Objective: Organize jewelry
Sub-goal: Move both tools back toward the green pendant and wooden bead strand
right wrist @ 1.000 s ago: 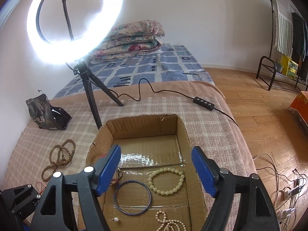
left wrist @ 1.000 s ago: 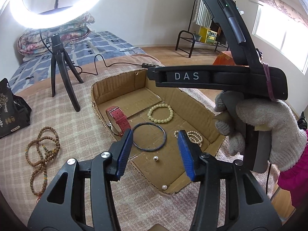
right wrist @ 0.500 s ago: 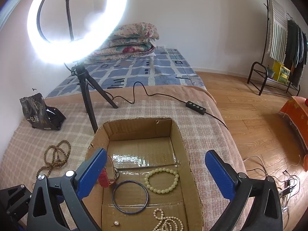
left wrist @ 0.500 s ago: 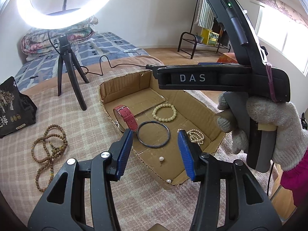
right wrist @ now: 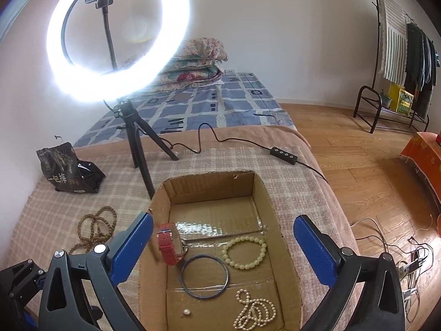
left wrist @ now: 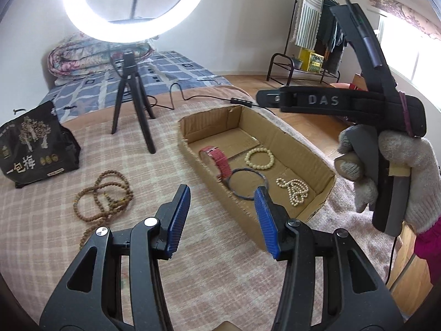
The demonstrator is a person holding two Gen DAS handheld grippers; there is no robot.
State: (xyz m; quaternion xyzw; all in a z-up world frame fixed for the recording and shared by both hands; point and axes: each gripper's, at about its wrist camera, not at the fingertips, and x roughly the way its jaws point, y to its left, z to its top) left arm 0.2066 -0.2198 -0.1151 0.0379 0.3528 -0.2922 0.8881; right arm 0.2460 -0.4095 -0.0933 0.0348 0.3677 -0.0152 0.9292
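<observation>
Cardboard box (right wrist: 264, 193) w/ 4 jewelry pcs, wooden beads (left wrist: 103, 195) outside

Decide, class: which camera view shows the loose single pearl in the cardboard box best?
The right wrist view: the single pearl lies in plain sight on the cardboard box floor, near the dark bangle. In the left wrist view the box's near wall hides it.

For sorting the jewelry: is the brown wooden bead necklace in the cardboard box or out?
Out. The wooden bead necklace lies on the plaid cloth, left of the cardboard box.
</observation>
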